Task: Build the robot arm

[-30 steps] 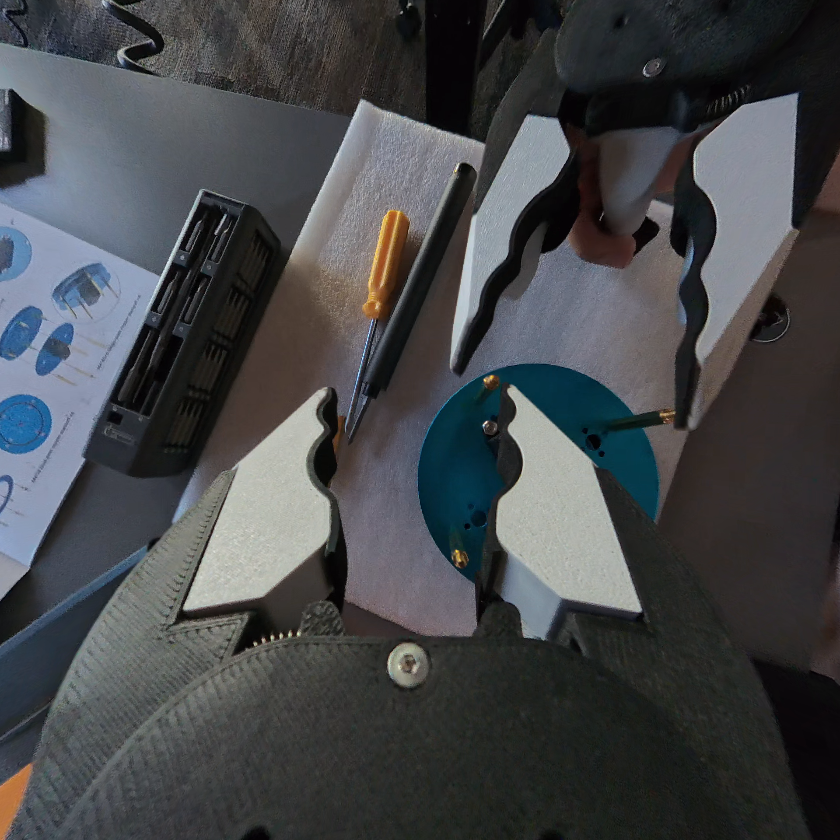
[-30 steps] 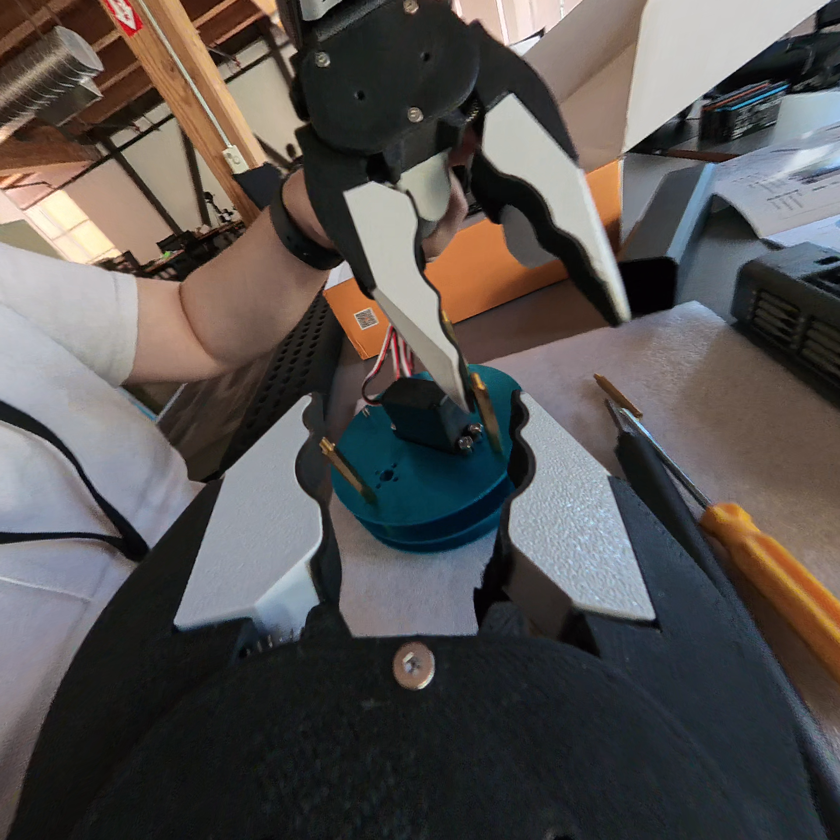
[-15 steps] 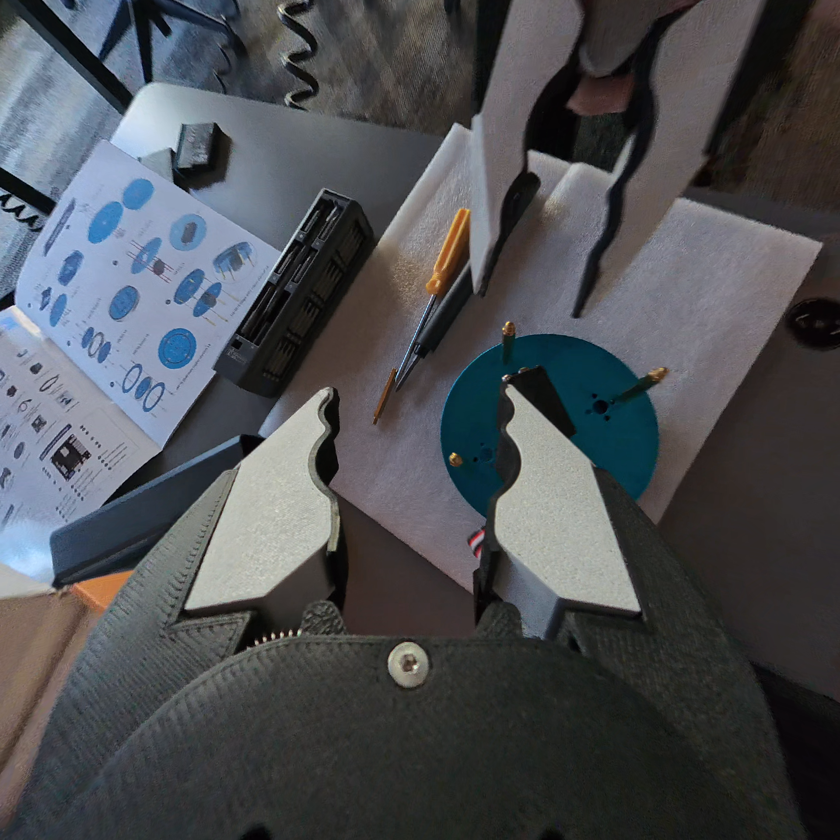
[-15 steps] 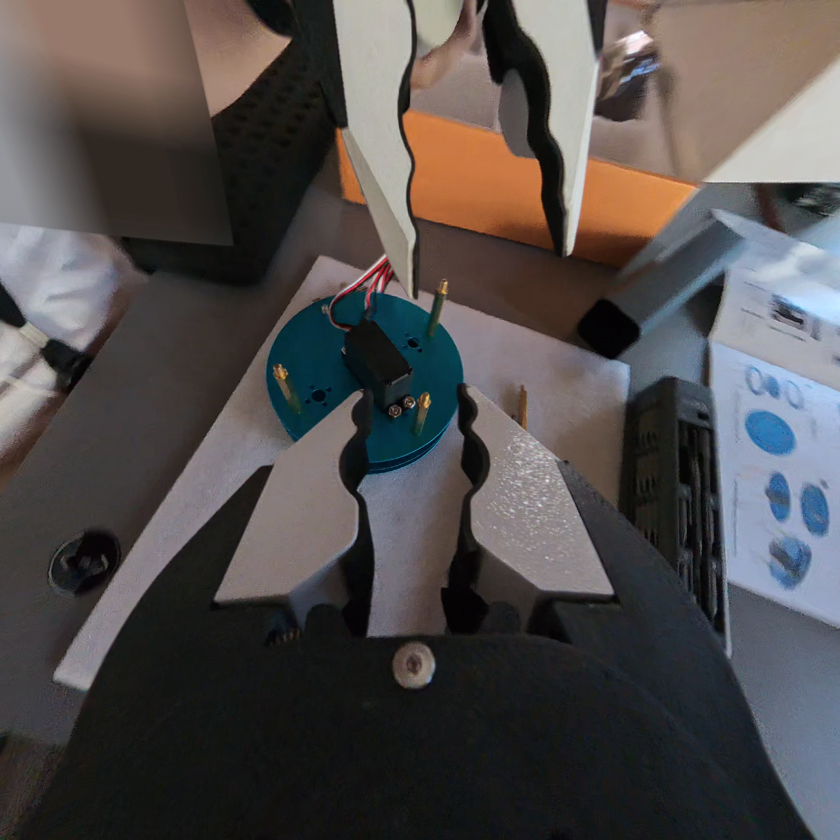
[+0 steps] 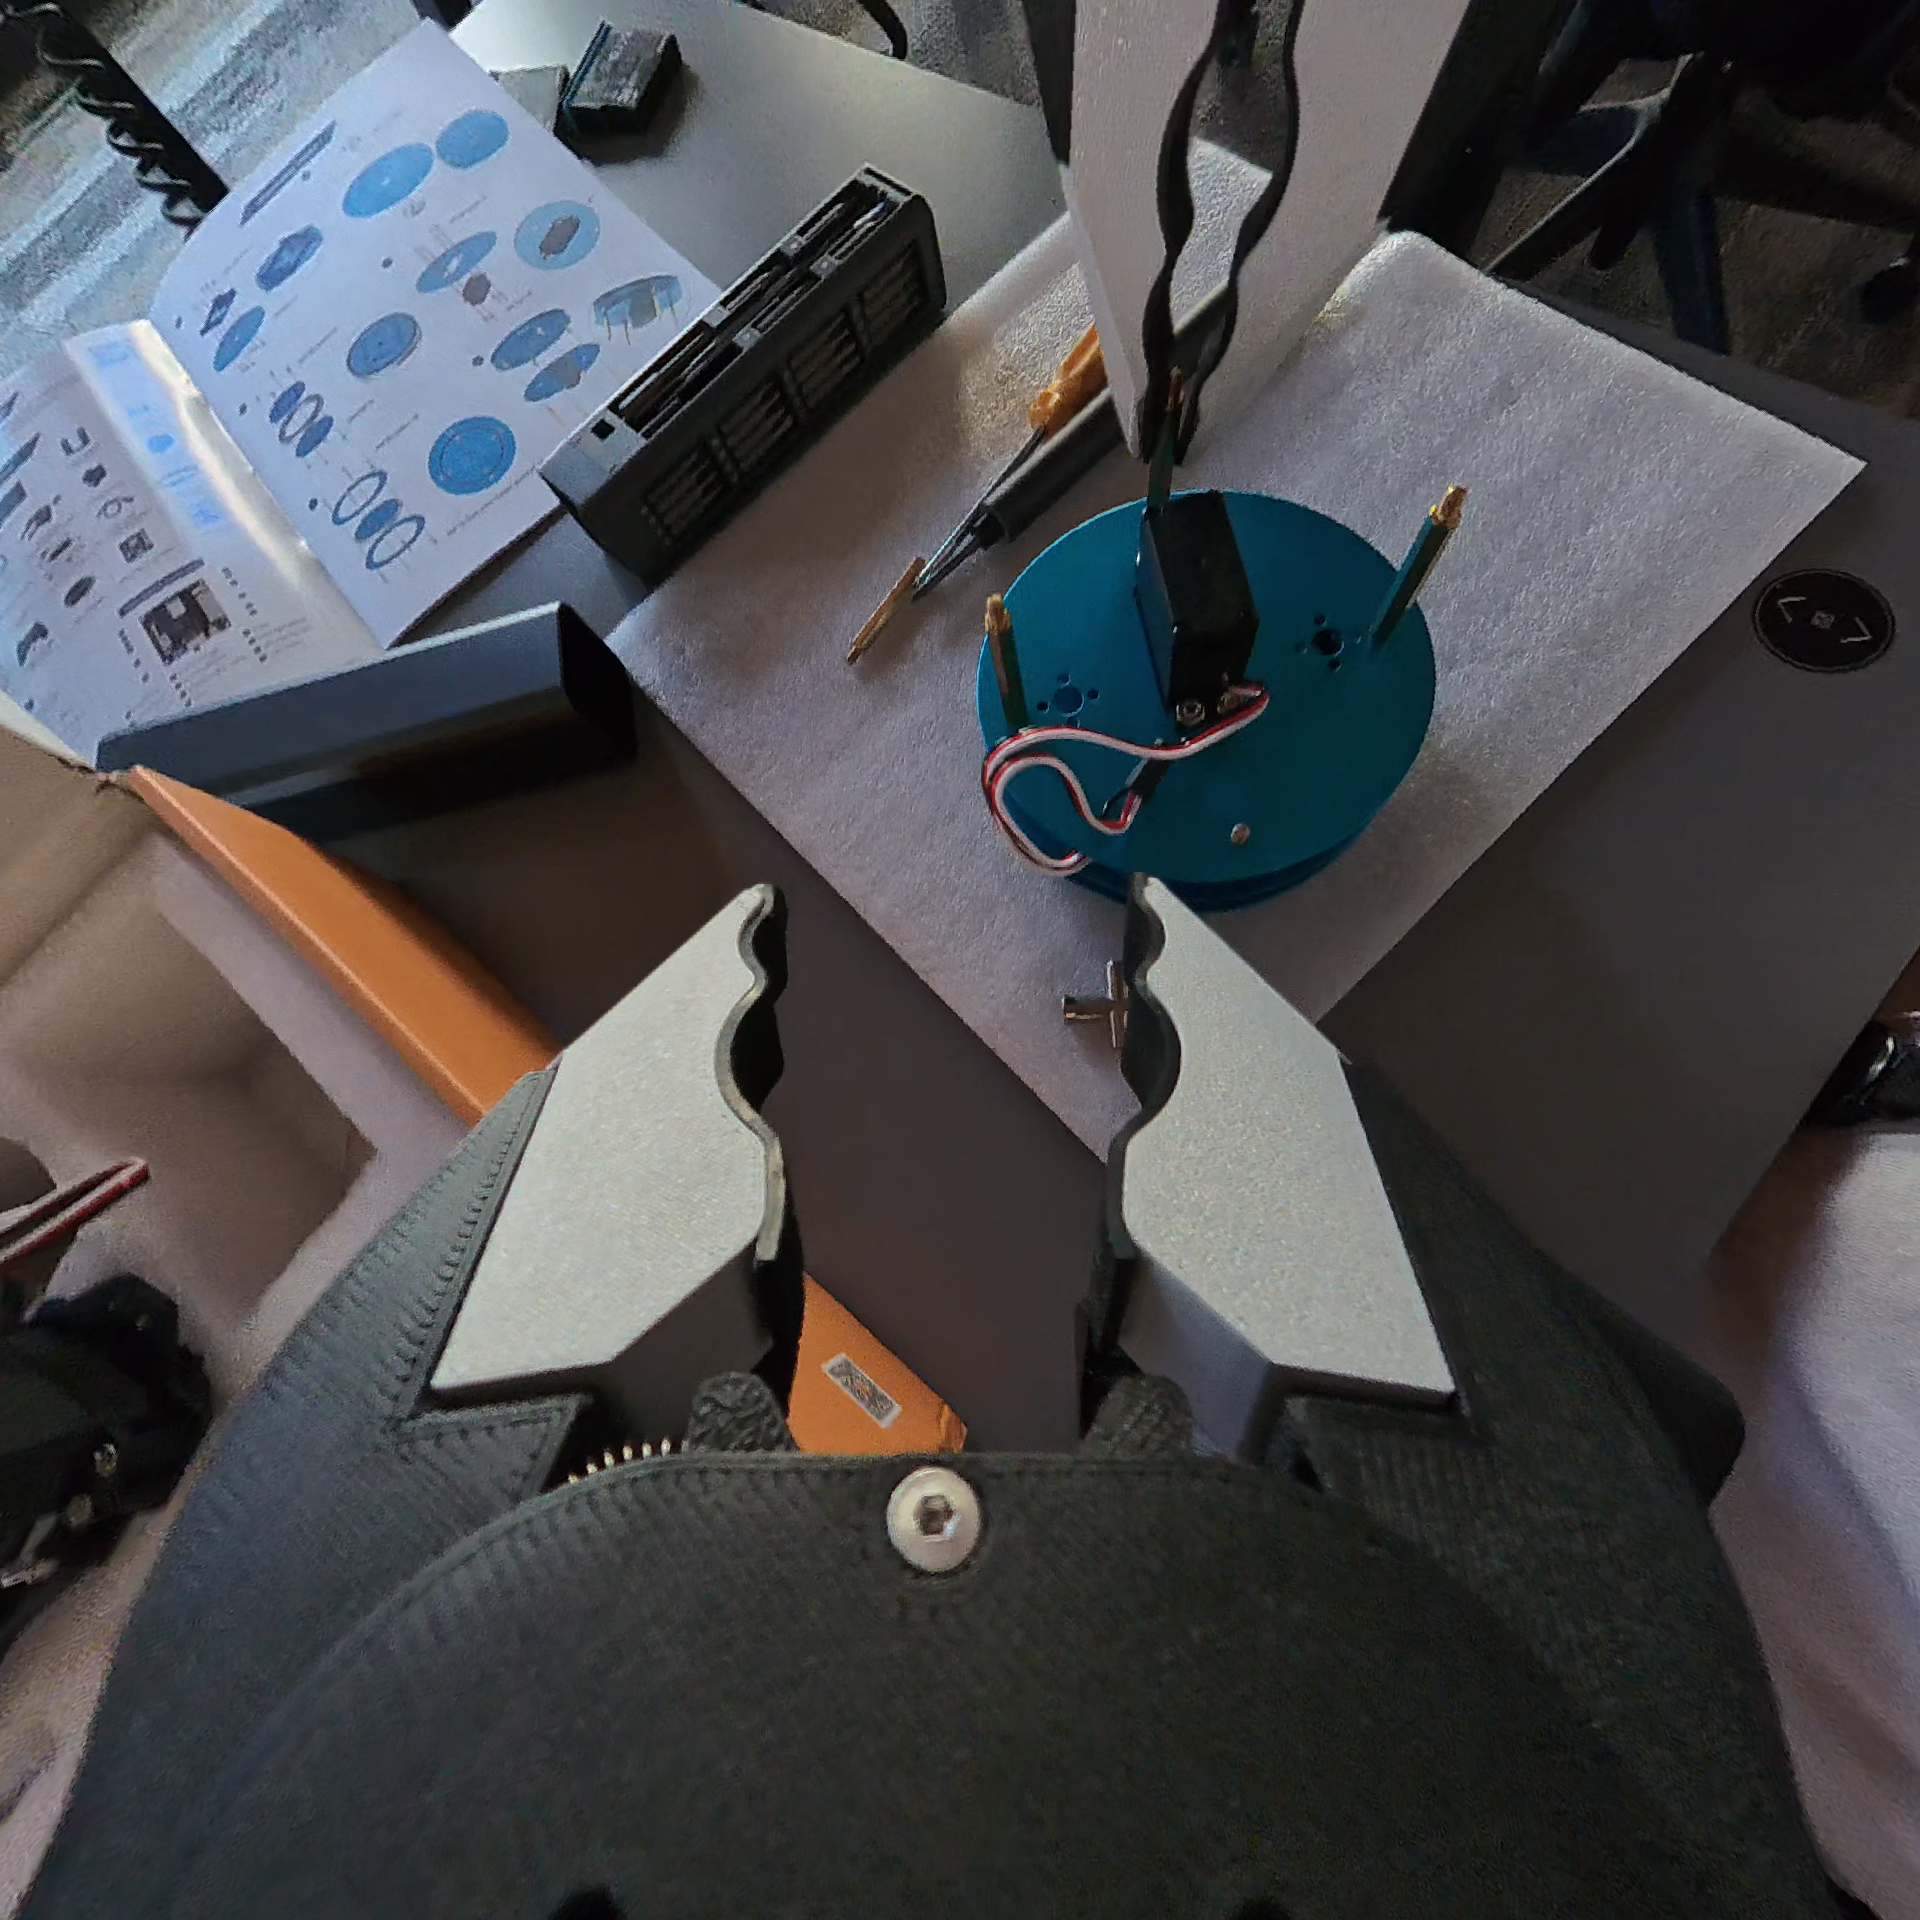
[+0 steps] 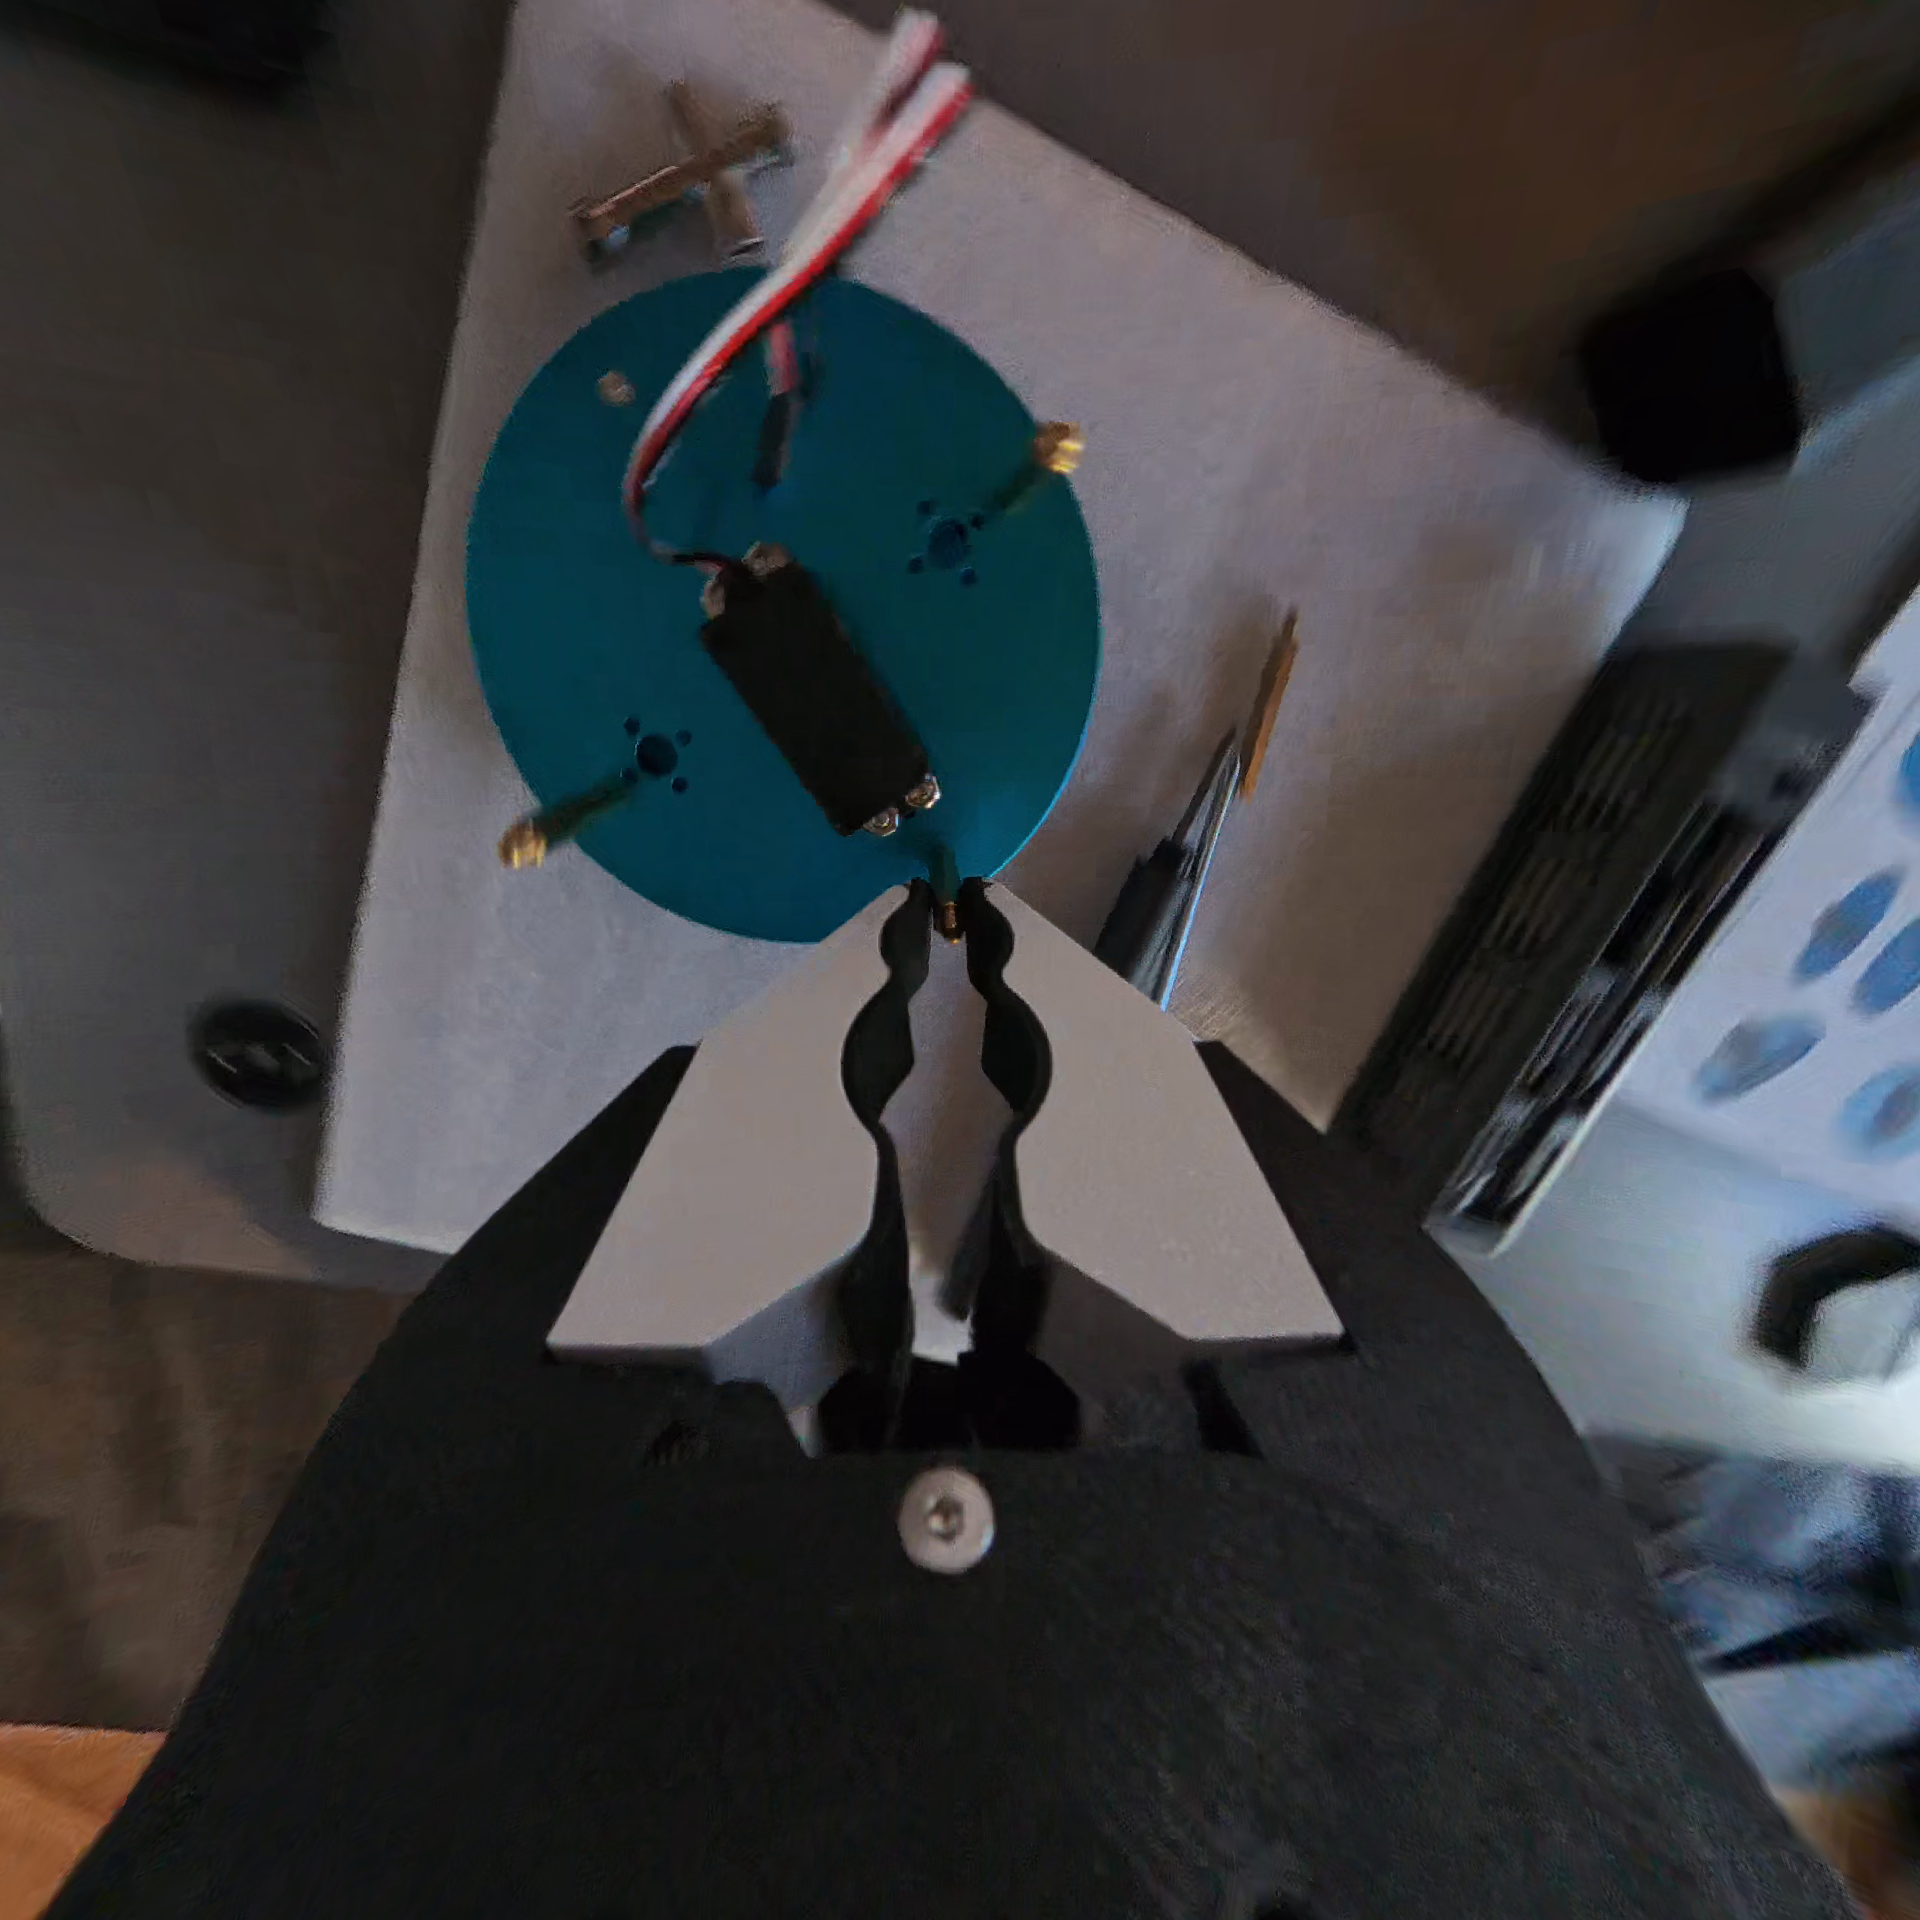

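Note:
A round blue plate (image 5: 1299, 748) lies on a white foam sheet (image 5: 1558, 447). It carries a black servo block (image 5: 1205, 592) with red and white wires (image 5: 1039, 769) and upright brass-tipped standoffs (image 5: 1418, 561). My right gripper (image 6: 945, 899) comes down from above and is shut on the top of one standoff (image 6: 948, 894) at the plate's edge (image 6: 623, 644); its fingertips also show in the left wrist view (image 5: 1169, 426). My left gripper (image 5: 951, 904) is open and empty, held above the table's near edge, short of the plate.
A loose standoff (image 5: 885, 623), two screwdrivers (image 5: 1039, 447) and a small metal cross wrench (image 5: 1103, 1003) lie on the foam. A black bit case (image 5: 758, 384), an open booklet (image 5: 343, 343), a dark tube (image 5: 384, 707) and an orange-edged box (image 5: 395, 966) stand to the left. The left gripper's tips are roughly 15 cm from the right gripper's. My left gripper's tips are some 9 cm from the small metal cross wrench (image 5: 1103, 1003). Look for it in the right wrist view (image 6: 718, 161) too.
My left gripper drew back and up from the plate toward the table's near edge. My right gripper swung over the plate, came down and closed on a standoff.

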Available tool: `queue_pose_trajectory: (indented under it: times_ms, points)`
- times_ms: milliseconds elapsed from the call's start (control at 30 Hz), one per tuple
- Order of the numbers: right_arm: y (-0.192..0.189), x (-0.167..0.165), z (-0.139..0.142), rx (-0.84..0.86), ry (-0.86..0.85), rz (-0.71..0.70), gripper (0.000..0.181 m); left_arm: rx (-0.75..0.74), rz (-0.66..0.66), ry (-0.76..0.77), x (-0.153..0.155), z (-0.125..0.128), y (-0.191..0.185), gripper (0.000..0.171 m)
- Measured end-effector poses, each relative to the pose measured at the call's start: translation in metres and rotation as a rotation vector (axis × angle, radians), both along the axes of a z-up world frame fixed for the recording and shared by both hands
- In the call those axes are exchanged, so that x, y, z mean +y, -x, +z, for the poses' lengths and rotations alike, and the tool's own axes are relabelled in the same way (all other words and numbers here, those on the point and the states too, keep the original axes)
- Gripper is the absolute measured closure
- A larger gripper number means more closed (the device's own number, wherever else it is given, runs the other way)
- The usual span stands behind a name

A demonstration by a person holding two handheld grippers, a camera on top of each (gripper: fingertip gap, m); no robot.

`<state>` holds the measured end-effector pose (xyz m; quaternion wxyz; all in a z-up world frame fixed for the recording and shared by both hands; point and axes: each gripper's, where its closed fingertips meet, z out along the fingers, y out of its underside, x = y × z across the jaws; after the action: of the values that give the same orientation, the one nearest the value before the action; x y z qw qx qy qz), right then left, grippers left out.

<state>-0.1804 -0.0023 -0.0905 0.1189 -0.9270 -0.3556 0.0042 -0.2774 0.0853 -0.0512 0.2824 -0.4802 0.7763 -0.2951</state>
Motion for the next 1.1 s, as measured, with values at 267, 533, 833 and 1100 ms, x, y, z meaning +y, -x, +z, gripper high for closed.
queue_pose_trajectory:
  times_ms: [267,533,833,1100]
  points:
    - [-0.001,0.000,0.001,0.080,-0.126,-0.384,0.175,-0.010,0.027,0.066,-0.005,-0.005,0.020,0.108]
    - [0.017,0.006,-0.001,0.460,-0.284,-0.067,0.155,-0.023,0.027,0.058,-0.010,0.000,0.034,0.108]
    - [0.016,0.002,0.006,0.515,-0.465,-0.116,0.151,-0.014,0.029,0.066,-0.014,-0.005,0.040,0.109]
    - [0.007,0.007,0.005,0.611,-0.513,-0.187,0.176,0.001,-0.004,0.068,-0.025,-0.011,0.038,0.109]
